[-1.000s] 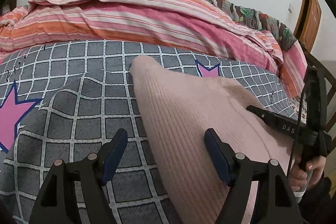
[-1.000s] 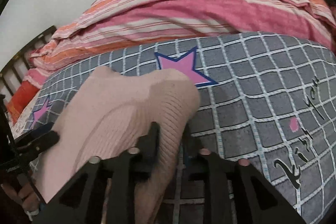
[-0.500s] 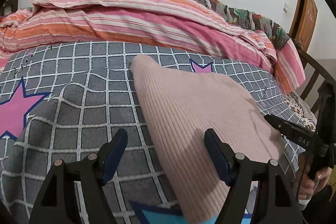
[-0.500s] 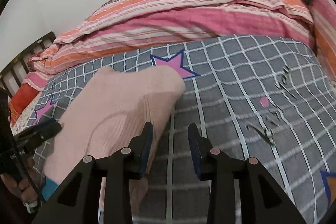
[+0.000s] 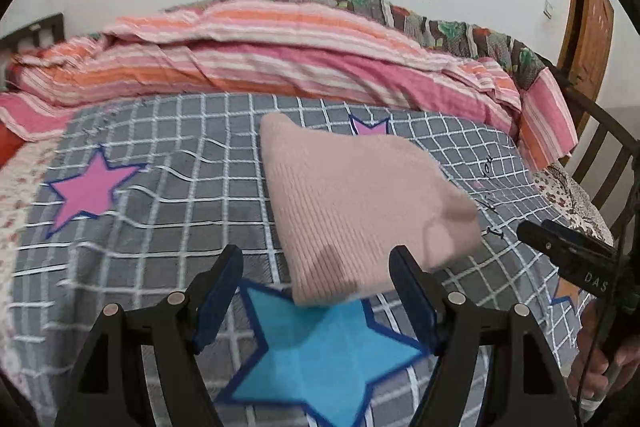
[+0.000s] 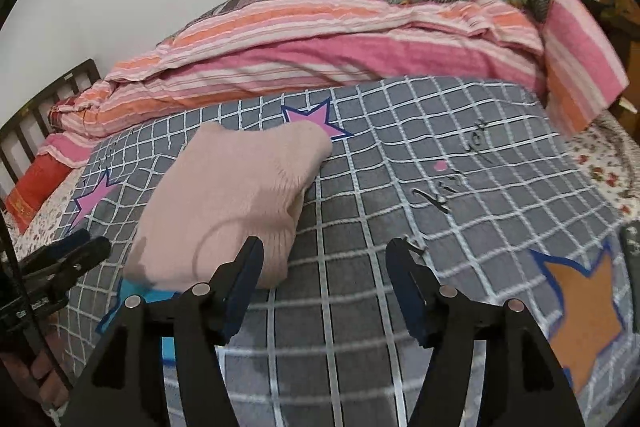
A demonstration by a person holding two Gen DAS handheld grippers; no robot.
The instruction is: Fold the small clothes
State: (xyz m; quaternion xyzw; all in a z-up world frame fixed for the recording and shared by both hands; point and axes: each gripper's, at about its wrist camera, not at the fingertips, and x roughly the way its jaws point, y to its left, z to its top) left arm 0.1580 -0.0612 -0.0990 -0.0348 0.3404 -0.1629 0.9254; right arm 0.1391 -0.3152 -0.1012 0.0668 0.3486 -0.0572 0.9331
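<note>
A folded pale pink ribbed knit garment (image 5: 352, 203) lies on the grey checked blanket (image 5: 168, 227), its near edge over a blue star. In the left wrist view my left gripper (image 5: 316, 291) stands open just short of that near edge, nothing between its fingers. The right wrist view shows the same garment (image 6: 236, 199) ahead and to the left. My right gripper (image 6: 324, 283) is apart from it, jaws opening, only blanket between them. The other gripper shows at each view's side edge.
A striped pink and orange quilt (image 5: 280, 67) is bunched along the back of the bed against the white wall. Dark wooden bed rails (image 6: 36, 123) stand at the left, a wooden door (image 5: 588, 27) at the right. A hand (image 5: 612, 367) holds the right tool's handle.
The right gripper let go of the garment's corner, opened wide and drew back. Both grippers pulled away from the garment, which now lies farther ahead on the blanket.
</note>
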